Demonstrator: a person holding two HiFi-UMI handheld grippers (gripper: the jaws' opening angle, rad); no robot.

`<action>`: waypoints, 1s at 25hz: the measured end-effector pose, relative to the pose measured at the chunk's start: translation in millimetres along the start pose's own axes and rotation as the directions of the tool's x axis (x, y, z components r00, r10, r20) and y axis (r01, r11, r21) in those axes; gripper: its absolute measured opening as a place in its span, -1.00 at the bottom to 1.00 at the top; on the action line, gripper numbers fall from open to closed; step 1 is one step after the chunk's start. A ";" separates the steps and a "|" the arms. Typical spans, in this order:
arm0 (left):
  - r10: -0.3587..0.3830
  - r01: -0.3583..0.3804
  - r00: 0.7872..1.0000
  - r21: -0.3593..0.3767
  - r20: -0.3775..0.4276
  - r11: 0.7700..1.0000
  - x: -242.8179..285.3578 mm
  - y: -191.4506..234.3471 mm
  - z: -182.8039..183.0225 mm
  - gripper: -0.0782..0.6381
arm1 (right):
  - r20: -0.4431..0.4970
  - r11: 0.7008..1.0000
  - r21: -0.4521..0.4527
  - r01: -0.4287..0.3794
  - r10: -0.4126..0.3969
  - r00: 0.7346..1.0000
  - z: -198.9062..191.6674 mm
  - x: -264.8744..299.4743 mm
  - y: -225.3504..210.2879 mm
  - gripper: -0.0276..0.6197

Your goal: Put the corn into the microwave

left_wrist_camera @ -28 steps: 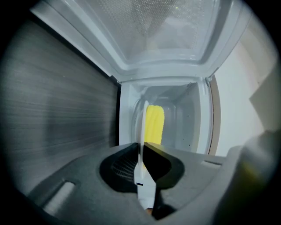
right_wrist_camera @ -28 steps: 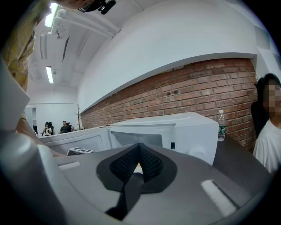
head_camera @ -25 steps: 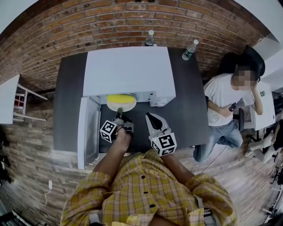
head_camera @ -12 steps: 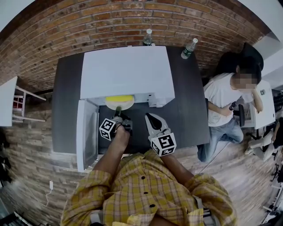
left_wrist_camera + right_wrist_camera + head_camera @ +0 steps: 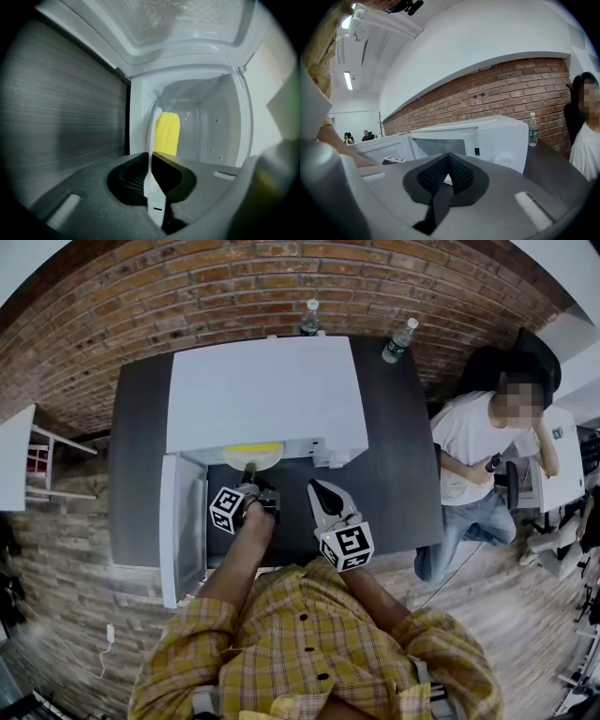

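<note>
Carefully: left claw (image 5: 151,157), closing on the plate (image 5: 153,190) rim, could tip it and spill the corn (image 5: 167,133). Right claw (image 5: 449,158) closed, empty.

Bright, even overhead light; the microwave (image 5: 267,390) top glares near-white, and a tube lamp (image 5: 348,80) shows above-left of it. Fisheye bend and dark corners all round; microwave's cavity dimmer, soft, foreground blurred.

Quick count: one microwave (image 5: 267,390), one corn cob (image 5: 167,133), one plate (image 5: 151,178), one dark table (image 5: 141,474) and two water bottles (image 5: 309,318) (image 5: 400,338). People-wise, one seated person (image 5: 478,446) close by, plus two more people (image 5: 347,137) (image 5: 368,135) way off in the background
</note>
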State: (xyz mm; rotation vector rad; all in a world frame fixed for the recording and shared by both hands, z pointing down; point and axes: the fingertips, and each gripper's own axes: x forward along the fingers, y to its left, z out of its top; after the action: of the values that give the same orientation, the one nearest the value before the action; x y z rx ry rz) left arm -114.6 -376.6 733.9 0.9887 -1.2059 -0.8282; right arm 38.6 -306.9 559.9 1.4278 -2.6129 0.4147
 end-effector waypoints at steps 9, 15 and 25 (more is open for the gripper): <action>0.008 -0.008 1.000 -0.017 0.007 1.000 10.3 -6.0 3.1 -0.70 | 0.000 1.000 0.001 -0.007 0.007 1.000 -1.3 0.7 1.6 -0.90; 0.014 -0.014 1.000 -0.018 0.007 1.000 15.3 -6.9 3.1 -0.70 | 0.003 1.000 -0.001 -0.013 0.013 1.000 1.0 0.2 1.5 -0.90; 0.058 -0.058 0.998 -0.045 -0.008 0.997 22.2 4.5 1.1 -0.44 | 0.006 1.000 0.004 -0.012 0.012 1.000 0.4 0.0 -0.2 -0.90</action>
State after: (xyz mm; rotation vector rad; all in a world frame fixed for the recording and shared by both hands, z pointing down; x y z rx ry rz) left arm -111.7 -395.5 746.1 0.9151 -1.1999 -0.8029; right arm 38.8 -307.1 559.6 1.4174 -2.6279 0.4187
